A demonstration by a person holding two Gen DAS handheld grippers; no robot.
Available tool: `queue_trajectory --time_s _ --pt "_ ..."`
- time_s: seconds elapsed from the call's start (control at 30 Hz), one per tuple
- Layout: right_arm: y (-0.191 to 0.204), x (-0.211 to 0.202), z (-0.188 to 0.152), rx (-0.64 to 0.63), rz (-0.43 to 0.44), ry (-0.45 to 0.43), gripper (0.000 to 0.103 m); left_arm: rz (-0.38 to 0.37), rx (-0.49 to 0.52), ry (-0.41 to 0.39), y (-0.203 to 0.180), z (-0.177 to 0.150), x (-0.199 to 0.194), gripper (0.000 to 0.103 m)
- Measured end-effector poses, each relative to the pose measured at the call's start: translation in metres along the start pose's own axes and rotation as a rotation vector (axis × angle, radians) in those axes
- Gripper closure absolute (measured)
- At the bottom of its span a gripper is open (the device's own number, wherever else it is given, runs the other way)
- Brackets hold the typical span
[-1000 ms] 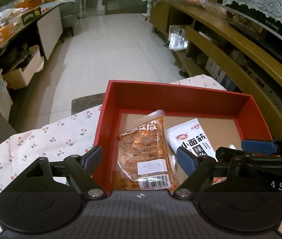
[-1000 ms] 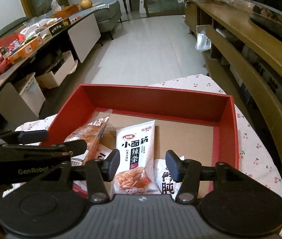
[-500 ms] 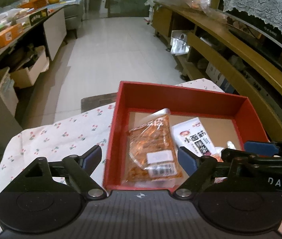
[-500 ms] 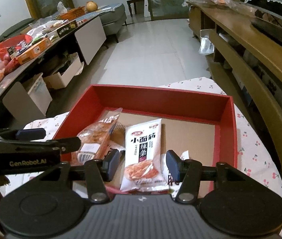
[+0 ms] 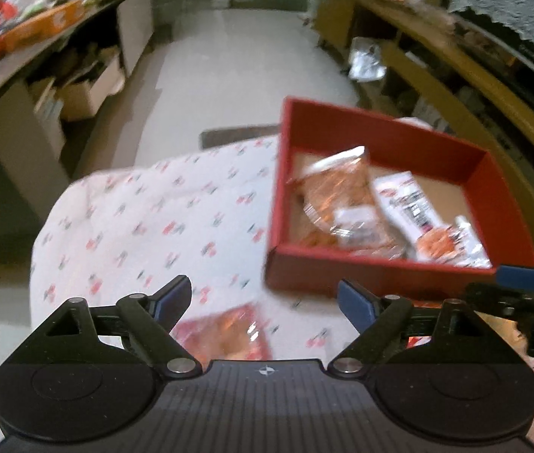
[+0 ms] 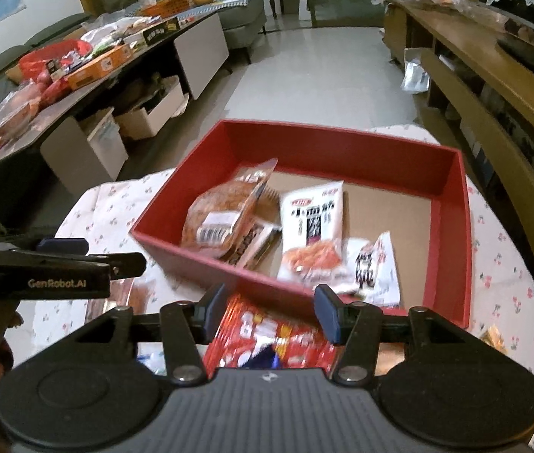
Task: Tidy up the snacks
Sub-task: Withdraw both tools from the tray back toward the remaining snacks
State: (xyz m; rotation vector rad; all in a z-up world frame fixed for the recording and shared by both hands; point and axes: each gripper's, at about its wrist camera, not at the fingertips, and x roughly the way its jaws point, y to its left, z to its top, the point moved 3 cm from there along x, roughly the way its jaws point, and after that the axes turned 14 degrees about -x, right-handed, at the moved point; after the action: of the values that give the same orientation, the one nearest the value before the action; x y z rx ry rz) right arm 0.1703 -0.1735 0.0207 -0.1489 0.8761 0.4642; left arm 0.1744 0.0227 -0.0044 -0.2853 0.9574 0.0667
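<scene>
A red box (image 6: 451,234) stands on the cherry-print tablecloth (image 5: 146,219). It holds an orange bread packet (image 6: 225,207), a white spicy-strip packet (image 6: 312,226) and another white packet (image 6: 374,264). My right gripper (image 6: 270,302) hovers open just short of the box's near wall, above a red snack packet (image 6: 267,336) lying on the cloth. My left gripper (image 5: 265,296) is wide open to the left of the box (image 5: 380,275), over an orange-red packet (image 5: 225,336) on the cloth. Nothing is between either pair of fingers. The left view is blurred.
A cluttered low table (image 6: 78,64) with cardboard boxes (image 6: 150,113) under it runs along the left. A wooden shelf unit (image 6: 493,87) lines the right. A small orange packet (image 6: 493,336) lies on the cloth near the right edge. Tiled floor lies beyond.
Both grippers have drawn back from over the box to its near side, the left one also shifting left. Loose packets on the cloth have come into view under them.
</scene>
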Motion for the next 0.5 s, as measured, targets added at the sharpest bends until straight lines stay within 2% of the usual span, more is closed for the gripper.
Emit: queue_trajectory --time_s 0.3,0.5 --pt "0.020 -0.009 -0.012 -0.022 0.047 0.013 0.039 0.039 -0.058 0.071 0.021 -0.012 0.015 0.013" --pt "0.018 -0.008 -0.014 -0.018 0.048 0.021 0.039 0.073 -0.087 0.117 0.024 -0.019 0.030 0.013"
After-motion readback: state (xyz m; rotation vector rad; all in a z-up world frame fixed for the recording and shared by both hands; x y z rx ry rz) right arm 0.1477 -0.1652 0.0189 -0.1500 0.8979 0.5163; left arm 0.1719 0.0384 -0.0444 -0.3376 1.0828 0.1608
